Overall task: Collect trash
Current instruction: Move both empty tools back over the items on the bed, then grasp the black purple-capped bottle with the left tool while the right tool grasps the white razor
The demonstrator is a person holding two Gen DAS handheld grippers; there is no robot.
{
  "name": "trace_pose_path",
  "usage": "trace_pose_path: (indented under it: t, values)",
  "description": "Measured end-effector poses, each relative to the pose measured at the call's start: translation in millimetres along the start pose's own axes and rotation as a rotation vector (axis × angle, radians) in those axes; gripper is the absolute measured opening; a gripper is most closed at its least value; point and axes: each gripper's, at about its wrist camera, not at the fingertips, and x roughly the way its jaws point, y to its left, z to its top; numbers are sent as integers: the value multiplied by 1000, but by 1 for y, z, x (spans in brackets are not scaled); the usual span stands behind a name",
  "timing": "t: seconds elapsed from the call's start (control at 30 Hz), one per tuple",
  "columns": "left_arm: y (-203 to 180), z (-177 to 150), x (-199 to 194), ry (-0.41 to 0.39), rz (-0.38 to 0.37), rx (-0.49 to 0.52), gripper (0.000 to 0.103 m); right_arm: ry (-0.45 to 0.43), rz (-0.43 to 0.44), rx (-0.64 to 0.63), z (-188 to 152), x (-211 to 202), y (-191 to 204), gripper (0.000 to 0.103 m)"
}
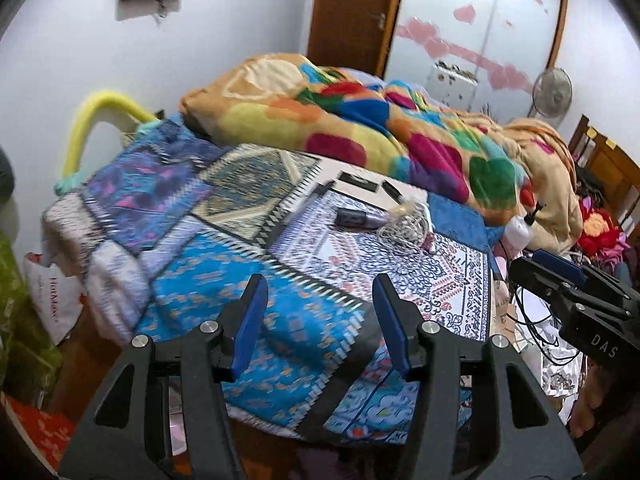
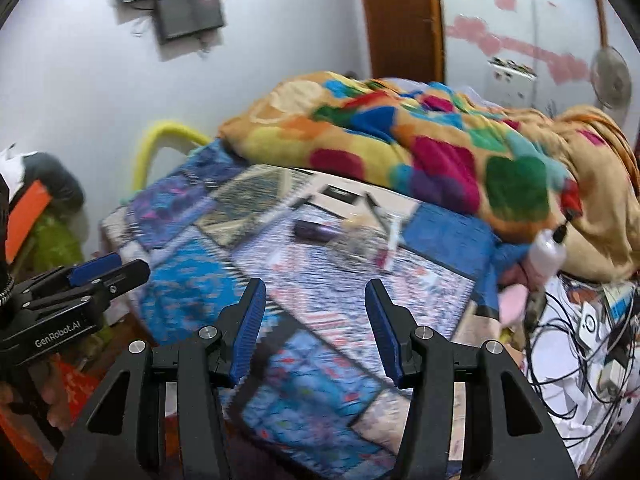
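Observation:
A bed with a patchwork quilt [image 1: 208, 264] fills both views. On it lie a dark purple wrapper [image 1: 354, 218], a tangled whitish wad of string or wire [image 1: 404, 226] and some dark flat pieces [image 1: 360, 182]. They also show blurred in the right wrist view: the wrapper [image 2: 316, 232] and the wad [image 2: 356, 244]. My left gripper [image 1: 318, 290] is open and empty above the quilt's near edge. My right gripper [image 2: 316, 294] is open and empty, also short of the items. Each gripper shows at the side of the other's view.
A rumpled colourful blanket [image 1: 400, 128] lies along the far side of the bed. A white bottle [image 2: 548, 254] and tangled cables [image 2: 580, 332] sit at the right. Bags [image 1: 52, 296] stand on the floor at the left. A wardrobe [image 1: 476, 20] stands behind.

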Motion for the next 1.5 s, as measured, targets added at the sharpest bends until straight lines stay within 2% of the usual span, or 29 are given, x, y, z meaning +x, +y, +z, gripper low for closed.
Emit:
trace_pose_path:
  t: [0.27, 0.53, 0.7, 0.8, 0.97, 1.07, 1.1, 1.13, 1.2, 1.33, 1.37, 1.4, 1.43, 1.47, 1.5]
  values:
    - [-22, 11, 79, 98, -55, 4, 54, 64, -17, 99, -1, 45, -49, 48]
    - [-22, 31, 139, 140, -69, -5, 54, 107, -10, 152, 7, 96, -77, 48]
    - [-18, 51, 171, 147, -116, -56, 54, 99, 11, 188, 20, 116, -93, 48]
    - [-17, 61, 192, 155, -109, -74, 64, 113, 40, 217, 27, 131, -102, 48]
    - [-8, 64, 226, 201, -132, -148, 64, 145, 81, 246, 32, 157, -107, 47]
    - [-2, 62, 238, 213, -181, -201, 64, 162, 88, 239, 35, 170, -106, 40]
    - [-2, 63, 237, 196, -186, -201, 64, 168, 85, 240, 35, 174, -106, 37]
    - [-2, 63, 237, 190, -182, -199, 64, 175, 88, 242, 36, 177, -106, 30]
    - [-5, 63, 237, 186, -184, -190, 64, 174, 88, 237, 37, 180, -105, 24]
    - [-11, 62, 238, 173, -153, -156, 64, 160, 72, 204, 38, 181, -100, 18]
    - [-12, 61, 237, 168, -167, -150, 59, 155, 67, 194, 38, 180, -98, 16]
    - [-13, 60, 238, 171, -181, -157, 59, 152, 62, 182, 38, 178, -95, 9]
    - [-12, 59, 236, 166, -178, -164, 55, 148, 52, 169, 38, 177, -93, 9]
    - [-11, 59, 234, 153, -175, -169, 45, 141, 43, 159, 37, 173, -91, 9]
    - [-10, 58, 232, 149, -175, -165, 43, 137, 36, 151, 37, 171, -90, 9]
